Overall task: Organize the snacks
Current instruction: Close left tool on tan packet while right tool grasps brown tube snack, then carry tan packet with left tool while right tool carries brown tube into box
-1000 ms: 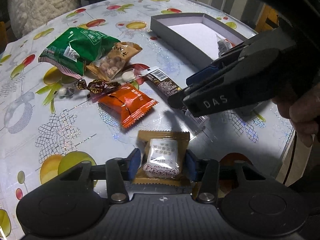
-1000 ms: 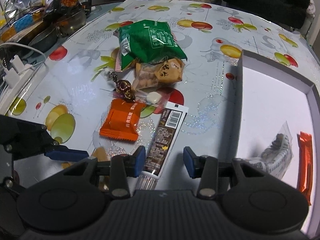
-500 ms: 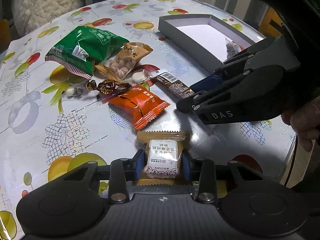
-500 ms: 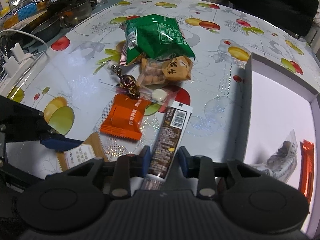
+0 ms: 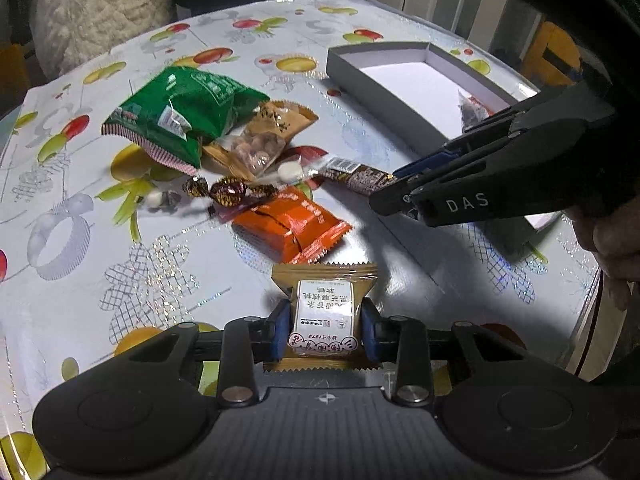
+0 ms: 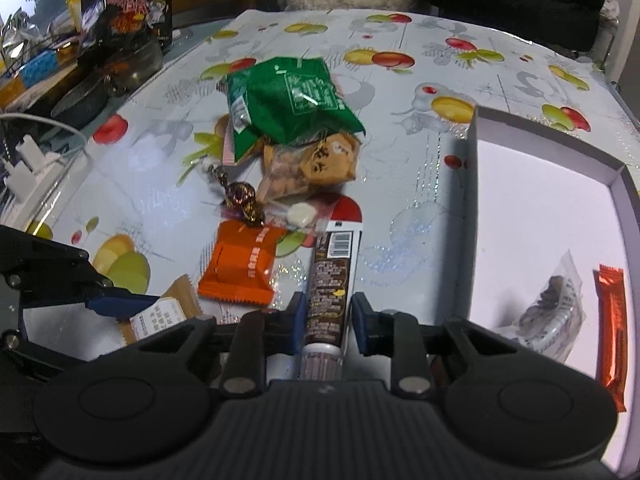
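The left gripper [image 5: 325, 330] has just been closing and its blue pads now press both sides of a small tan foil packet with a white printed label [image 5: 325, 312], at 6 o'clock in the left wrist view. The right gripper [image 6: 326, 320] has also been closing; its pads sit against a long dark brown snack bar with a white barcode end [image 6: 331, 280], which points toward 12 o'clock.

At 11 o'clock from the bar lies a flat orange foil packet [image 6: 240, 270]. Further up are a twisted brown-gold candy [image 6: 240, 196], a small white candy in clear wrap [image 6: 300, 215], a tan bag of nuts with a clear window [image 6: 308, 168] and a puffy green bag [image 6: 288, 108].

At 3 o'clock stands a shallow grey cardboard box with white inside [image 6: 474, 200], holding a clear bag [image 6: 554, 312] and 1 orange-red bar [image 6: 612, 328].

The table has a glossy white cloth printed with fruits [image 6: 400, 92]. At 10 o'clock are a dark pan [image 6: 108, 80] and a black noodle packet [image 6: 124, 8].
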The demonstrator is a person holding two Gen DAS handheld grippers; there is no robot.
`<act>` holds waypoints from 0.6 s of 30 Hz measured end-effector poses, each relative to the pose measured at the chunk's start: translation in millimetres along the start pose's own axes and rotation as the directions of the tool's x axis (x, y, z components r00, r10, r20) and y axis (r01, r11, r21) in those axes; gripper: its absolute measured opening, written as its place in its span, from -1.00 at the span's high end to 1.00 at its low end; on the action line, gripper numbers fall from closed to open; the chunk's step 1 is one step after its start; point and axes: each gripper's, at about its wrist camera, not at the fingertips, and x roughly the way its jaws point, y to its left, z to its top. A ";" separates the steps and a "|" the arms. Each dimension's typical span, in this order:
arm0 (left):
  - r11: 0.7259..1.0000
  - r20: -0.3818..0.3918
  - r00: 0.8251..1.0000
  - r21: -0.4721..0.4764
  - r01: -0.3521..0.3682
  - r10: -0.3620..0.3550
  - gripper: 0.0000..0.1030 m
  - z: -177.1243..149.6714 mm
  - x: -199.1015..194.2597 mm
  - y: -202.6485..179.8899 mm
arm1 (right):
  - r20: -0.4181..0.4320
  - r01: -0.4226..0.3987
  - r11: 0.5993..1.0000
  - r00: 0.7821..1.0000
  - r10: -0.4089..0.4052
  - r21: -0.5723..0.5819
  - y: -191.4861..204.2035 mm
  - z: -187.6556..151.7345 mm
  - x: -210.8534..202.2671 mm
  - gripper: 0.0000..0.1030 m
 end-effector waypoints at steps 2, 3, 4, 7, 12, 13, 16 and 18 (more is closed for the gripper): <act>1.000 0.005 1.000 0.002 -0.002 0.002 0.30 1.4 -1.5 -0.4 | 0.003 -0.002 1.000 1.000 0.002 0.007 -0.6 0.0 -2.5 0.57; 1.000 0.007 1.000 0.004 -0.002 0.002 0.30 1.9 -2.2 -0.8 | 0.004 -0.003 1.000 1.000 0.003 0.011 -0.9 0.0 -3.4 0.57; 1.000 0.008 1.000 0.005 -0.002 0.002 0.30 2.5 -2.6 -1.1 | 0.007 -0.004 1.000 1.000 0.004 0.015 -1.3 -0.1 -4.4 0.57; 1.000 0.012 1.000 0.011 -0.001 0.001 0.30 4.2 -3.5 -2.0 | 0.014 -0.008 1.000 1.000 0.008 0.024 -2.7 -0.2 -8.1 0.57; 1.000 0.018 1.000 0.022 -0.001 0.001 0.30 6.4 -3.8 -2.7 | 0.028 -0.015 0.999 1.000 0.014 0.043 -5.9 -0.7 -14.9 0.58; 1.000 0.019 1.000 0.024 -0.001 0.001 0.30 6.5 -3.9 -2.8 | 0.030 -0.017 0.999 0.999 0.015 0.049 -6.5 -0.6 -15.9 0.58; 1.000 0.022 1.000 0.028 -0.003 0.003 0.30 8.5 -4.7 -3.7 | 0.047 -0.018 0.998 0.999 0.015 0.065 -8.6 0.8 -20.7 0.58; 1.000 0.028 1.000 0.031 -0.005 0.004 0.30 10.4 -5.7 -4.3 | 0.059 -0.019 0.997 0.998 0.014 0.072 -9.9 2.5 -24.7 0.58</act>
